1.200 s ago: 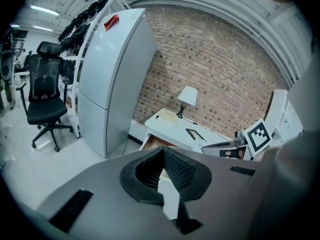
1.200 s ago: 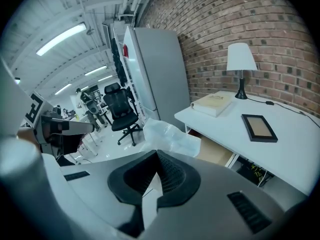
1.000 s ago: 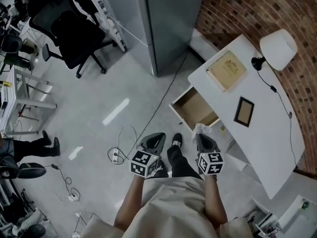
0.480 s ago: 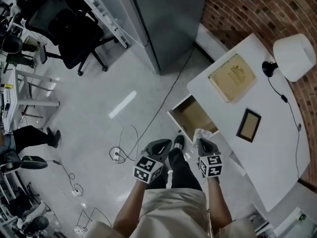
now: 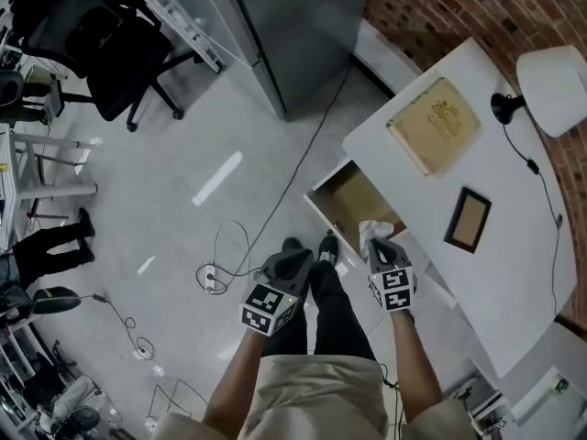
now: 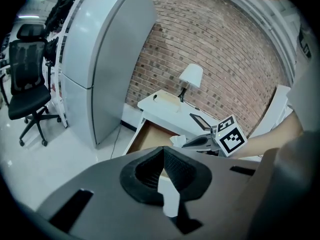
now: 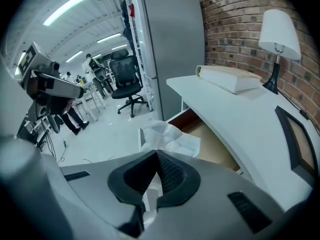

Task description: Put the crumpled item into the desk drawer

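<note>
Right of centre, the right gripper [image 5: 379,245] has its jaws clamped on crumpled paper [image 5: 371,232] beside the open drawer [image 5: 351,198] (left gripper [image 5: 293,258] jaws together, empty); an early release could drop it on the floor [image 5: 183,154].

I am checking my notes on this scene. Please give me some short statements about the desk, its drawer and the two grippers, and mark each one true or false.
1. The wood-lined drawer of the white desk is pulled open. True.
2. The crumpled white paper lies inside the drawer. False: the right gripper is shut on it and holds it near the drawer's front, not yet inside.
3. The left gripper holds the flat tan book. False: its jaws are together with nothing between them, and the book lies on the desk.
4. A lamp with a white shade stands on the desk. True.
</note>
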`<state>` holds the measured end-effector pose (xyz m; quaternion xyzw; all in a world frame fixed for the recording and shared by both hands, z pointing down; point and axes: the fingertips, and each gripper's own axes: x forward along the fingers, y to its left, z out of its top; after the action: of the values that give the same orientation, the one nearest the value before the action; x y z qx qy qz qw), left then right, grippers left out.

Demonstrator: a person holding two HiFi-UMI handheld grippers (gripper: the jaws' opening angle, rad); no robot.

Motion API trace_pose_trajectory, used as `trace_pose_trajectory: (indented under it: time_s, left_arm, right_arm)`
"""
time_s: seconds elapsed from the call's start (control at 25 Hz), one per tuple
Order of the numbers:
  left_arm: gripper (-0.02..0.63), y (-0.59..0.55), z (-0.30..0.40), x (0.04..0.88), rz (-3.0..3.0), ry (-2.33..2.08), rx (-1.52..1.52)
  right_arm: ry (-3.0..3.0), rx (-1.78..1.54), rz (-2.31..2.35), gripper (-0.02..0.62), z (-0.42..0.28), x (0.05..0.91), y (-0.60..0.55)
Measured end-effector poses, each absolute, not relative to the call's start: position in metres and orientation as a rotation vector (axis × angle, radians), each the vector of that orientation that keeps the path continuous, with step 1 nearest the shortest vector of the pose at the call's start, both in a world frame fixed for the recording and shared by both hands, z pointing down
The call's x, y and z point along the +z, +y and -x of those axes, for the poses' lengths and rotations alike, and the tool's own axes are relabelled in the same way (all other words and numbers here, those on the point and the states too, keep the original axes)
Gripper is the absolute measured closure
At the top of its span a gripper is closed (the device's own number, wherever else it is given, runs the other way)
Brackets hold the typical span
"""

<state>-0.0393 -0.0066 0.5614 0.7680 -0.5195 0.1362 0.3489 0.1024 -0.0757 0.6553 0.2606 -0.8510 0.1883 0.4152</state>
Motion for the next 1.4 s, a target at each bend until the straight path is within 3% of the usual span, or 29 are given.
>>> trace_pose_trajectory:
  time_s: [1.4]
  left_arm:
    - [0.591,-0.065,-0.001,0.659,-2.134,-1.122,0.35]
  right_arm:
    - [-2.007,0.394,-0.696,0.571,-0.091,0.759,-0.128]
